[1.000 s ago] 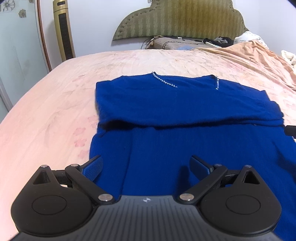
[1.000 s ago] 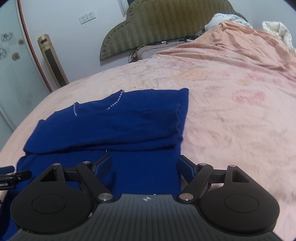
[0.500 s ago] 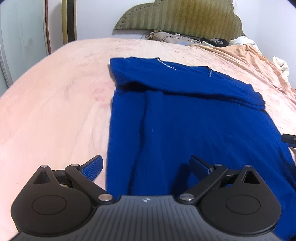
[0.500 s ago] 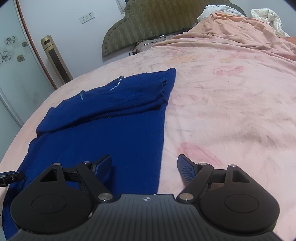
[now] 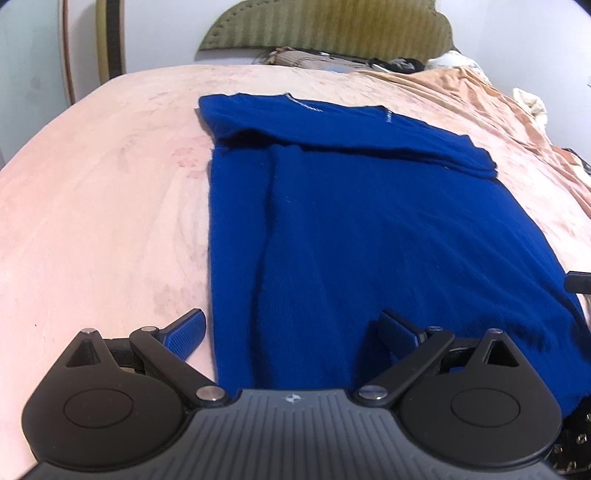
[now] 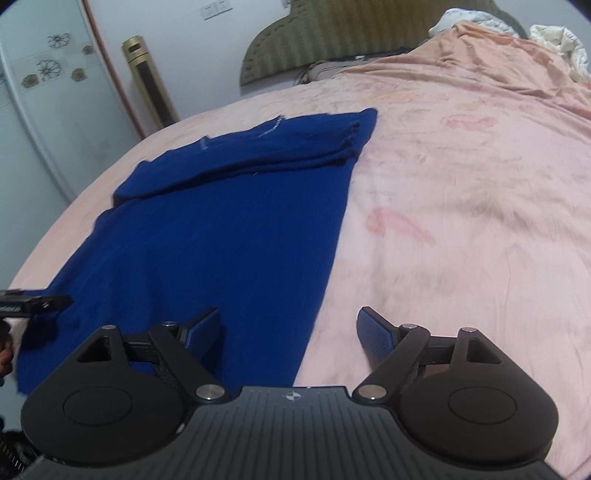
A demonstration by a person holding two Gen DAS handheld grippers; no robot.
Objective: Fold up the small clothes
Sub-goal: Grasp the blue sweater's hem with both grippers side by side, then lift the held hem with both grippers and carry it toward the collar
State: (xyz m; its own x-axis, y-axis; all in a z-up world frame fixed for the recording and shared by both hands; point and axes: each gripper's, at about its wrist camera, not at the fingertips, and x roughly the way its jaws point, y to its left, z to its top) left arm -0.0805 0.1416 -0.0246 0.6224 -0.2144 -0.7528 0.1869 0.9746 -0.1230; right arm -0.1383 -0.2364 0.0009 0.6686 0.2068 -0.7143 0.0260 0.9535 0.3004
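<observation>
i see the blue sweater [image 5: 369, 229] flat on the bed [image 5: 92, 206], long axis running away toward the headboard [image 5: 332, 29], its near hem corners between my wide, empty left tongs [image 5: 291, 328] and right tongs [image 6: 290, 326], both equally near.

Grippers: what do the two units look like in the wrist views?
Both look alike. The left gripper and right gripper each have a ribbed dark grey housing with a small emblem, two round black discs, black linkage arms with silver pivot pins, and blue textured pads on the jaws. No cables or sleeves visible.
</observation>
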